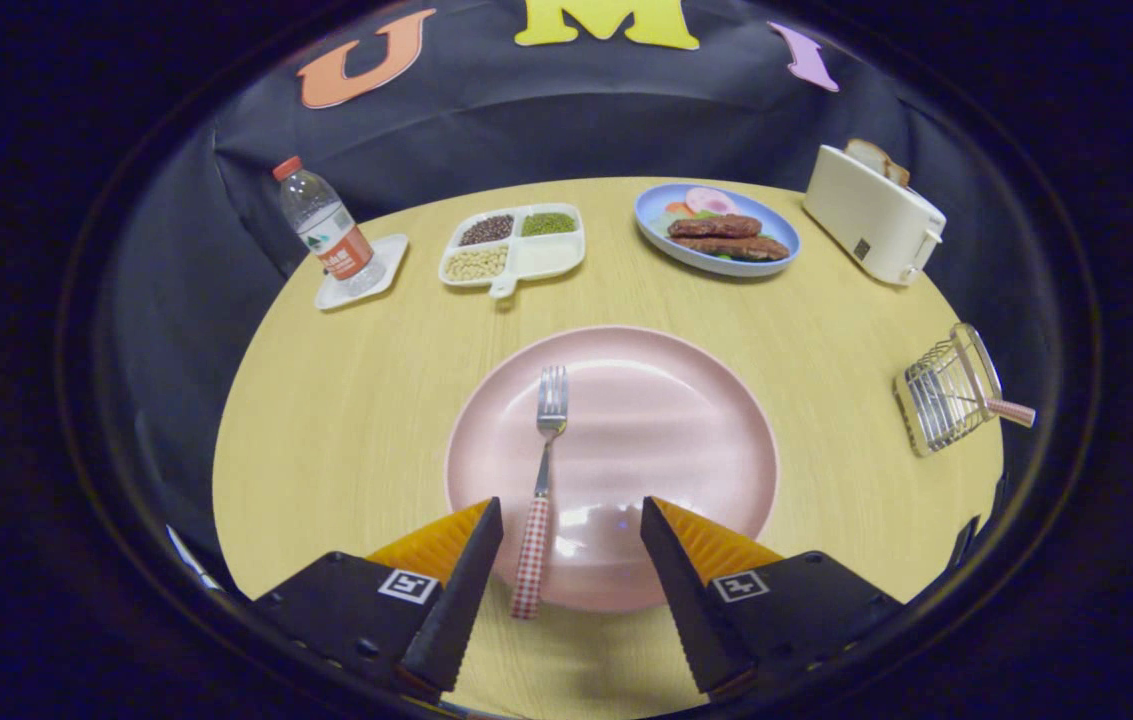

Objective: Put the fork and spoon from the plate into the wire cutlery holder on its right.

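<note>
Gripper (571, 515) open over the near rim of the pink plate (686, 440), nothing held.

We find the fingers spread wide, with the checked handle of the fork (541, 480) lying between them, nearer the left finger and touching neither. The fork rests on the plate with tines pointing away, its handle end overhanging the near rim. We note the wire cutlery holder (946, 395) well to the right at the edge of the wooden table (346, 400), a checked handle protruding from it. Beyond the plate stand a water bottle (326, 230), a divided dish (516, 250), a blue food plate (716, 230) and a toaster (871, 215).
</note>
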Tool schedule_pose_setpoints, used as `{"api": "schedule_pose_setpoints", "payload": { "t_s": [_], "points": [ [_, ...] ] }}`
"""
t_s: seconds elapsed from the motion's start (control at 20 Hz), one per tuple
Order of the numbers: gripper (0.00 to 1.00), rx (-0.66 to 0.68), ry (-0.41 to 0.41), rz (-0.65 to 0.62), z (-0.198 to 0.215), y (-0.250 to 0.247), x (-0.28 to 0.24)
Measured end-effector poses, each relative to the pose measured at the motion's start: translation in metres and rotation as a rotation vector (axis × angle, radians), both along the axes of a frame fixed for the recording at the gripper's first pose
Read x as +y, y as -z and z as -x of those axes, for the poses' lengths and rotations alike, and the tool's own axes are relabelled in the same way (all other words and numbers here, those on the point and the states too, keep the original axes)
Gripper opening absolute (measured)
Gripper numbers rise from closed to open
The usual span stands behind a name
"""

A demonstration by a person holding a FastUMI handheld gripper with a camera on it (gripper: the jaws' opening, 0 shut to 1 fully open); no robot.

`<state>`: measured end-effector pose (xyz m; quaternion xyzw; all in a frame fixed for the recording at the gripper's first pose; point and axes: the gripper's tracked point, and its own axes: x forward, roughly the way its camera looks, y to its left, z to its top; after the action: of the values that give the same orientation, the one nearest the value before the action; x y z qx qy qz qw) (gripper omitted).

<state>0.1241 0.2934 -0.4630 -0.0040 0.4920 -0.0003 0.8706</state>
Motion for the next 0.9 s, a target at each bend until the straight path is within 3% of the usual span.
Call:
{"api": "schedule_pose_setpoints", "payload": {
  "t_s": [0.4,0.55,0.65,0.75,0.9],
  "points": [
    [0.37,0.047,0.032,-0.005,0.001,0.027,0.012],
    [0.35,0.026,-0.006,0.021,-0.003,0.031,0.013],
    [0.11,0.005,-0.016,0.043,0.001,0.021,0.009],
    [0.11,0.001,-0.027,0.041,0.011,0.011,0.003],
    [0.03,-0.043,-0.036,0.030,0.012,-0.015,-0.008]
  ]
}}
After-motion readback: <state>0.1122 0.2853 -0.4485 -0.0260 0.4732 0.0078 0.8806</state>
